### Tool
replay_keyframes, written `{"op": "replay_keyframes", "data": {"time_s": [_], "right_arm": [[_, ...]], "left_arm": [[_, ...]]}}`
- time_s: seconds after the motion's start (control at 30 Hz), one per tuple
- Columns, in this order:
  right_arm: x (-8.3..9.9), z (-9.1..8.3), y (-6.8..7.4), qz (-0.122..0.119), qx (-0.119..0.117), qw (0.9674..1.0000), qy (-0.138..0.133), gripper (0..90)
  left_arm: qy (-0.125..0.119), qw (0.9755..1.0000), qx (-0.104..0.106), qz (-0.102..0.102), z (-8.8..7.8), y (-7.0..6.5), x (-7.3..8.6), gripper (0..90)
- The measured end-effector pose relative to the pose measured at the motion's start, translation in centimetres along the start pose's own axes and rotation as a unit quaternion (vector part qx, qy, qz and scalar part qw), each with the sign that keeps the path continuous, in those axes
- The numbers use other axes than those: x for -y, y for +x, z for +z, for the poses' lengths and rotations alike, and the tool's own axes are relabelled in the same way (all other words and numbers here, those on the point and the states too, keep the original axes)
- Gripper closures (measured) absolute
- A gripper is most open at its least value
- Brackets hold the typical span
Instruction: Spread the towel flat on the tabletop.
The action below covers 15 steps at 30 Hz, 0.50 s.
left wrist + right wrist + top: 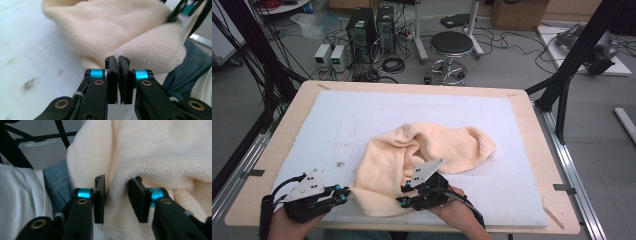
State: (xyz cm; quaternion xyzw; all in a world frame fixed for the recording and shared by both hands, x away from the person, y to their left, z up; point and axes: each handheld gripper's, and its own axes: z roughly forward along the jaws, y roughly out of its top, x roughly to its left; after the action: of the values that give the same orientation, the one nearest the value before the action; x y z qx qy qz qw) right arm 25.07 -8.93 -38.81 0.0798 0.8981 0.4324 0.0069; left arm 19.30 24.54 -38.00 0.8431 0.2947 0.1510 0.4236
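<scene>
Where the left gripper [118,61] sits at the near left of the table, its jaws are pressed together, and the left gripper view shows a corner of the cream towel [120,32] at their tips; whether a thin edge of cloth is pinched between them cannot be told. That same view catches blue denim beyond the towel corner on the right, which the high view hides under the table edge.

Right gripper [117,195]: jaws partly apart, a fold of towel [160,157] lying between the pads, the right pad against the cloth, the left one just off it. No firm pinch visible. Denim and a white sleeve to the left of these jaws.

High view: left gripper [343,194] just left of the towel's near corner, right gripper [404,192] on the towel's near edge, grey plate on top of each. Towel [432,145] bunched, running from both grippers away to the far right across the white mat [337,120], which covers the wooden table [277,150].

Beyond the table's far edge: a round black stool [451,44], computer towers [361,27] and loose cables on the floor.
</scene>
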Motion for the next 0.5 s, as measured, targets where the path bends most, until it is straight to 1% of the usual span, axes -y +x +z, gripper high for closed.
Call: {"op": "replay_keyframes", "data": {"time_s": [0.07, 0.1, 0.13, 0.17, 0.2, 0.23, 0.3, 0.33, 0.37, 0.4, 0.47, 0.5], "right_arm": [[0.1, -0.4, -0.5, -0.001, 0.017, 0.9998, -0.003, 57.8], [0.3, -0.7, -0.8, 0.002, 0.025, 0.9997, -0.008, 56.8], [0.5, -1.1, -1.2, 0.007, 0.035, 0.9993, -0.010, 56.6], [0.9, -1.8, -1.9, 0.000, 0.064, 0.9979, -0.006, 56.7], [0.9, -1.8, -1.9, 0.000, 0.064, 0.9979, -0.006, 56.7], [1.1, -2.1, -2.3, -0.004, 0.078, 0.9969, -0.003, 57.1], [1.5, -2.4, -3.1, -0.003, 0.096, 0.9954, 0.009, 57.8], [1.8, -2.4, -3.6, -0.010, 0.110, 0.9937, 0.020, 58.5], [2.0, -2.3, -3.9, -0.017, 0.119, 0.9924, 0.028, 59.0], [2.1, -2.2, -4.2, -0.020, 0.120, 0.9920, 0.031, 59.0], [2.2, -1.9, -4.9, -0.017, 0.125, 0.9914, 0.035, 58.1], [2.2, -1.7, -5.1, -0.020, 0.128, 0.9910, 0.035, 57.3]], "left_arm": [[0.004, 0.9998, -0.008, -0.020, -0.1, 0.9, 1.0, 86.1], [0.006, 0.9995, -0.009, -0.030, 0.0, 1.3, 1.5, 86.0], [0.010, 0.9993, -0.009, -0.035, 0.1, 1.7, 1.8, 85.8], [0.008, 0.9990, -0.012, -0.043, 0.3, 2.0, 2.0, 83.3], [0.007, 0.9989, -0.008, -0.045, 0.4, 2.2, 2.0, 83.3], [0.004, 0.9988, -0.005, -0.048, 0.5, 2.3, 1.9, 79.9], [-0.006, 0.9990, -0.001, -0.045, 0.9, 2.1, 1.3, 68.2], [-0.008, 0.9991, 0.003, -0.041, 1.1, 2.0, 0.9, 64.5], [-0.012, 0.9992, 0.007, -0.037, 1.4, 1.8, 0.5, 62.2], [-0.014, 0.9992, 0.011, -0.035, 1.7, 1.7, 0.3, 59.4], [-0.006, 0.9994, 0.023, -0.026, 2.8, 1.5, -0.3, 56.1], [0.001, 0.9994, 0.029, -0.021, 3.4, 1.5, -0.6, 55.8]]}}
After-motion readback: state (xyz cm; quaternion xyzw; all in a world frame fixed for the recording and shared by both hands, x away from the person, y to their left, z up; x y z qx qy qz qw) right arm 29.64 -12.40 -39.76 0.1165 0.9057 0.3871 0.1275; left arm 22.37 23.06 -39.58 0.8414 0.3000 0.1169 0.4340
